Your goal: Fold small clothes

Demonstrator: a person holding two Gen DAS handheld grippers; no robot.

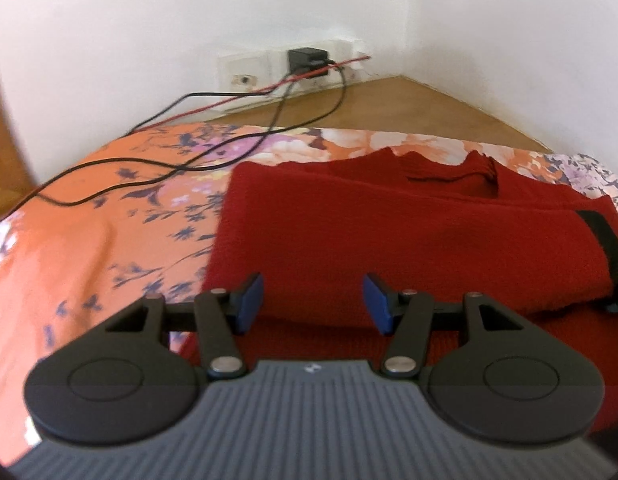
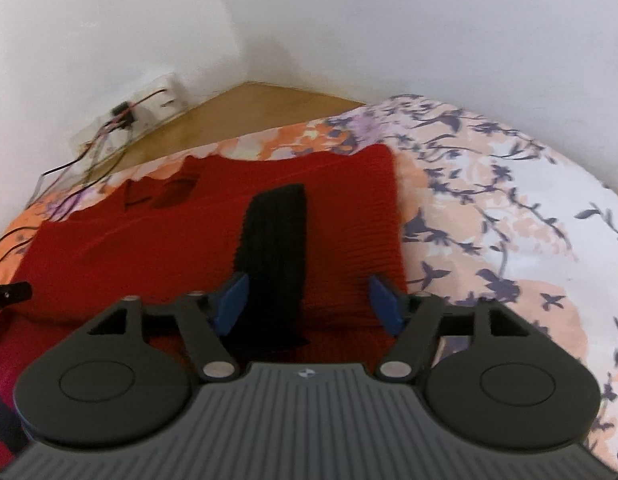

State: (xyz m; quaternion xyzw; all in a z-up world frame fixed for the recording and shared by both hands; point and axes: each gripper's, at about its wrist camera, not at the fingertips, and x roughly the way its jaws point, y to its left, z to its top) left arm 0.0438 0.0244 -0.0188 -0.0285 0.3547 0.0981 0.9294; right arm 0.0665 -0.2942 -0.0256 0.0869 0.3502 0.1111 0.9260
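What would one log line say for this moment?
left gripper: open, empty | right gripper: open, empty | red sweater: partly folded on floral bedspread

Readable text: you will find none.
Left gripper (image 1: pixel 313 300) body: small white logo mark, illegible.

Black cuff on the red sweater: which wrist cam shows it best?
Right wrist view. The black cuff lies near the centre of the frame on the red sweater, most of its length visible, running down between the open right tool's fingers. The left wrist view catches only a sliver of it at the right edge.
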